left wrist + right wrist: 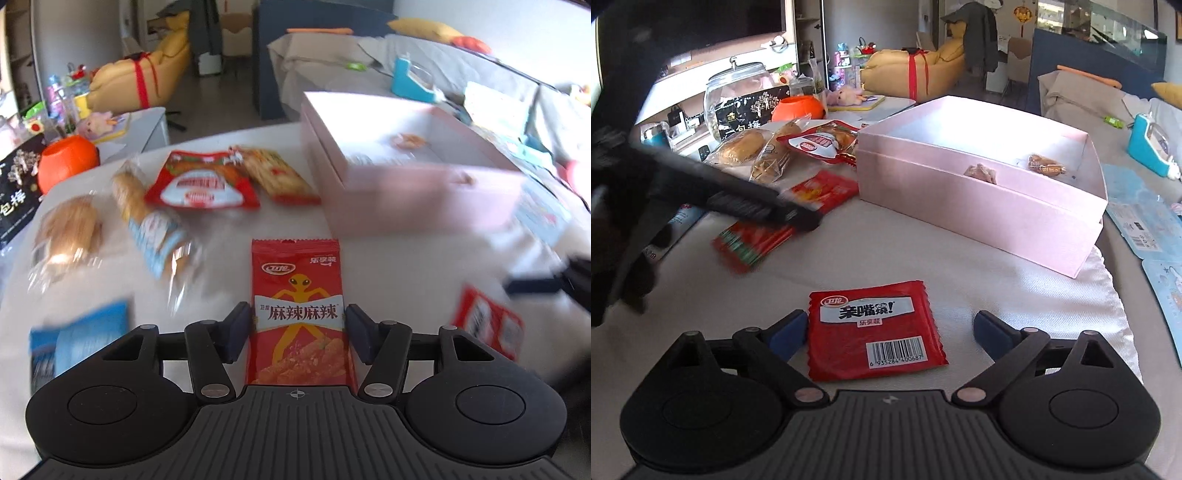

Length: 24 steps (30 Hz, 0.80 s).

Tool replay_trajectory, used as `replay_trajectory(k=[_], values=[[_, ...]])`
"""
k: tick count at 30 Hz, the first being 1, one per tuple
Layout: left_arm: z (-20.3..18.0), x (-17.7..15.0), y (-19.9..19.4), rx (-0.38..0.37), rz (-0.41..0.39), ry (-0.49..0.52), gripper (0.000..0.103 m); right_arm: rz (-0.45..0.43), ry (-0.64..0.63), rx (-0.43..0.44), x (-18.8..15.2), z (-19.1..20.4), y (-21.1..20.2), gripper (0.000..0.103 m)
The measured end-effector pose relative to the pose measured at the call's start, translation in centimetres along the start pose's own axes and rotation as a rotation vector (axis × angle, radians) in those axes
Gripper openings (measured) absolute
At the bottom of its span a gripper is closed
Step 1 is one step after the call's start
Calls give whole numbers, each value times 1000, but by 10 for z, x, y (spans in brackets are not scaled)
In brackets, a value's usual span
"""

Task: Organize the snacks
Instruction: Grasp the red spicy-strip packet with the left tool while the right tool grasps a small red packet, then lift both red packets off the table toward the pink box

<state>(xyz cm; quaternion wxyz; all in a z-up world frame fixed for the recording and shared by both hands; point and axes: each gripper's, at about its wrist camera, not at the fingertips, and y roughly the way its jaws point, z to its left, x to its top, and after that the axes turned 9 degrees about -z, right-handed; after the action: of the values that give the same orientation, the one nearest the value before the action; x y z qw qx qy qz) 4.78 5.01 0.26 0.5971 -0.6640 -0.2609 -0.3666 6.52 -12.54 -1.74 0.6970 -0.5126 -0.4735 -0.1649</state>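
My left gripper [298, 325] is shut on a red spicy-snack packet with a yellow alien figure [298, 295] and holds it above the table; the background is blurred. My right gripper [890, 332] is open, its fingers either side of a flat red packet with a barcode [873, 328] that lies on the white cloth. The open pink box [979, 206] stands ahead to the right and holds two small wrapped snacks [1047, 164]. It also shows in the left wrist view [424, 199]. The left gripper shows blurred at the left of the right wrist view [738, 199].
Bread packs [155, 218], a red-white pouch [201, 184] and a cracker pack [277, 177] lie at the back left. A blue packet [79, 339] lies near left. A glass jar [738, 88] and an orange pumpkin pot [798, 109] stand behind. Blue cards [1145, 221] lie right.
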Motion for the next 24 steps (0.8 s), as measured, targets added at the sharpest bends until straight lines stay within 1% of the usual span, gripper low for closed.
replay_trajectory(k=[4, 6, 12, 21, 24], values=[[-8, -21, -25, 13, -13, -9, 63, 2, -8, 6, -1, 1, -3, 102], [-9, -24, -28, 16, -14, -15, 63, 8, -11, 9, -1, 3, -2, 103], [-8, -20, -26, 17, 3, -30, 64, 18, -13, 22, 0, 2, -3, 103], [-8, -23, -27, 22, -14, -29, 64, 17, -16, 30, -1, 3, -3, 103], [-8, -24, -28, 22, -18, -33, 64, 14, -15, 20, -2, 3, -3, 103]])
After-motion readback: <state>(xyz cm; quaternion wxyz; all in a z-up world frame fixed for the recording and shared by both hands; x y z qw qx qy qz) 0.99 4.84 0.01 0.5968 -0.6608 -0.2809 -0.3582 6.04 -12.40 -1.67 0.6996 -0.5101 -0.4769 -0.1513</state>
